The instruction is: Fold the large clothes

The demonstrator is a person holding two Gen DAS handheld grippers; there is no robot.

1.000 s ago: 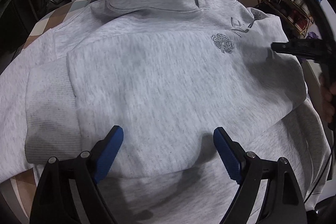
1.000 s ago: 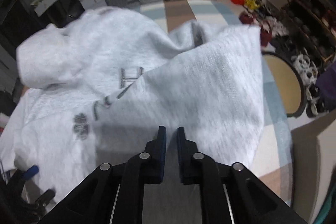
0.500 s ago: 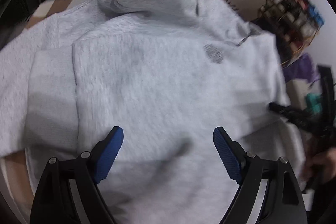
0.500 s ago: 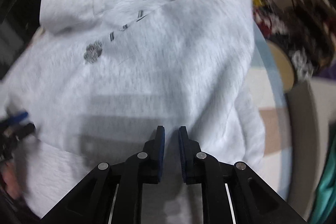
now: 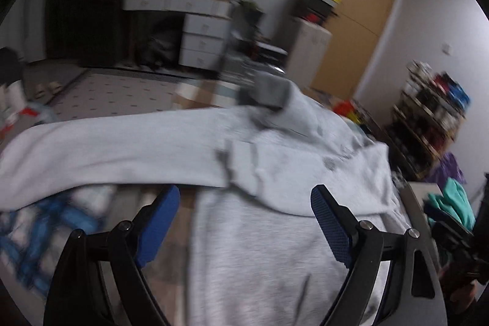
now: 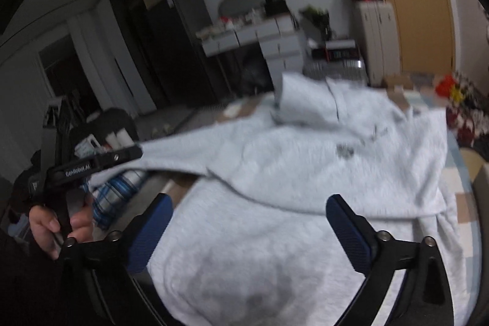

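Grey hoodie [image 5: 275, 249] lies flat on the desk, hood end far, hem near both tools. One sleeve [image 5: 107, 145] stretches out leftward, long axis crosswise. Left hand-held gripper [image 5: 241, 222] wide, empty, nearer that sleeve; right hand-held gripper [image 6: 249, 229] wide, empty, over the body

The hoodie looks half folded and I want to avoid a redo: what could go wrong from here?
1. The left sleeve stretches out past the table edge; it may drag the grey hoodie off.
2. Both the left hand-held gripper and right hand-held gripper are open and hold nothing, so the folded-over right side could slip back.
3. Motion blur suggests fast moves; a finger could snag the fabric.
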